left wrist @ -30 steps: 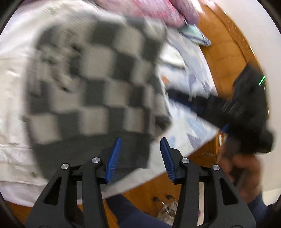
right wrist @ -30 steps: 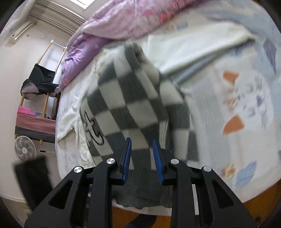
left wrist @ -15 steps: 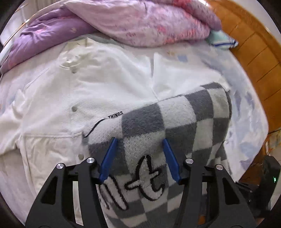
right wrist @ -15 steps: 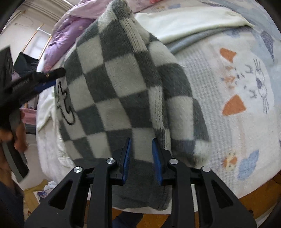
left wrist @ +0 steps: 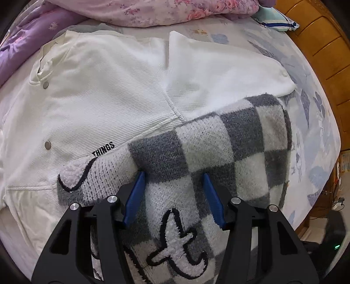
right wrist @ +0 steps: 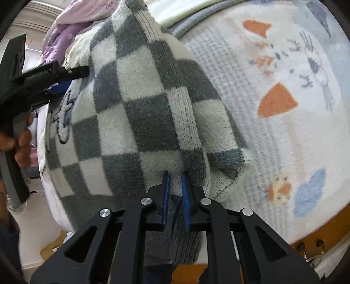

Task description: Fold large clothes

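A grey-and-white checkered knit sweater (left wrist: 229, 148) with a black-outlined fuzzy motif lies folded on the bed, partly over a white jacket (left wrist: 105, 94) printed "THINGS". My left gripper (left wrist: 174, 177) is open, its blue pads straddling the sweater's top surface. In the right wrist view the sweater (right wrist: 140, 104) bulges up. My right gripper (right wrist: 175, 174) is shut on the sweater's lower fold near the grey hem. The left gripper (right wrist: 63, 85) shows at the sweater's far left side.
A pink and purple floral quilt (left wrist: 153, 11) is heaped at the back of the bed. A cartoon-print bedsheet (right wrist: 284, 98) covers the mattress to the right. A wooden headboard (left wrist: 317, 32) stands at the right. The bed edge and floor lie below the sweater.
The left gripper swung from the bed's side onto the sweater and moved closer. The right gripper kept its grip and brought the sweater down flatter on the bed.
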Tool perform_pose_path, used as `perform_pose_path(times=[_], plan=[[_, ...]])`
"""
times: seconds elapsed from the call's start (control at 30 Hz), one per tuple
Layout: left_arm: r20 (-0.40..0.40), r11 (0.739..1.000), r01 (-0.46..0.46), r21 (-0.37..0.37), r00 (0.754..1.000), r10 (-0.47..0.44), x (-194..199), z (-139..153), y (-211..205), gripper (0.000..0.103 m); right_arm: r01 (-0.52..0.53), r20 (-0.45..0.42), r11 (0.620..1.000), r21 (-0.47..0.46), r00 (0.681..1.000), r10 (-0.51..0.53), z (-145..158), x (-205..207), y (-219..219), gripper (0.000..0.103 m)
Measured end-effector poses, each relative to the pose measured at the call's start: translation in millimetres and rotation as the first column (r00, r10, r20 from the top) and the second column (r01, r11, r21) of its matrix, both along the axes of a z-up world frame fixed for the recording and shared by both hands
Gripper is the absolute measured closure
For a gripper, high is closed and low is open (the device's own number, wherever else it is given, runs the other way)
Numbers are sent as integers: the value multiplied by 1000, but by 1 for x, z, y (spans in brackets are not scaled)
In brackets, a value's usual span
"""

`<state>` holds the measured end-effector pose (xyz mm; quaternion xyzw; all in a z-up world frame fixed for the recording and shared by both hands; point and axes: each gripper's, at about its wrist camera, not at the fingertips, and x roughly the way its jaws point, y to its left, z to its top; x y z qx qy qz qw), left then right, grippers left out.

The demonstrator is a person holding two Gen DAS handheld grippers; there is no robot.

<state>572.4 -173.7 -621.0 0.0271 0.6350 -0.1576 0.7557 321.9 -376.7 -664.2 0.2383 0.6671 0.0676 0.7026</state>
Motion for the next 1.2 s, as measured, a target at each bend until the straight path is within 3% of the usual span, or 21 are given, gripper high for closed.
perform_pose_path(times=[0.17, 0.3, 0.4, 0.5, 0.53, 0.63, 0.73, 0.77, 0.87, 0.97, 1.07, 1.2], plan=[[80, 995, -47, -85, 995, 54, -15, 31, 21, 49, -35, 200, 999, 24, 979, 30, 63, 35, 5, 87], [152, 970, -183, -158, 967, 206, -34, 64, 61, 43, -72, 293, 997, 1, 954, 68, 73, 81, 19, 87], [134, 949, -292, -120, 942, 307, -46, 62, 91, 43, -95, 333, 995, -22, 938, 97, 64, 109, 27, 87], [36, 933, -345, -100, 936, 350, -48, 30, 107, 44, -117, 293, 989, -86, 946, 137, 36, 128, 36, 93], [35, 934, -340, -111, 938, 346, -48, 24, 106, 42, -126, 282, 987, -101, 948, 150, 26, 127, 33, 94], [65, 961, -268, -66, 960, 272, -37, 17, 87, 41, -94, 247, 990, -108, 962, 118, 2, 131, 20, 96], [48, 971, -235, -43, 970, 237, -22, 10, 75, 38, -69, 209, 981, -180, 972, 106, -13, 133, 4, 103], [46, 975, -219, -41, 974, 220, -18, 8, 71, 38, -47, 191, 988, -145, 979, 74, -22, 134, -6, 103], [50, 980, -197, -30, 979, 199, -15, 7, 68, 37, -11, 166, 996, -88, 986, 25, -25, 138, -16, 103], [40, 977, -200, -71, 978, 203, -17, 7, 75, 36, -10, 169, 993, -119, 985, 30, -27, 138, -10, 103], [41, 979, -183, -93, 981, 188, -19, 12, 76, 36, 23, 166, 996, -91, 986, -7, -33, 139, -13, 103], [43, 980, -184, -75, 981, 187, -30, 23, 79, 34, 27, 166, 994, -110, 986, -8, -32, 141, -10, 103]])
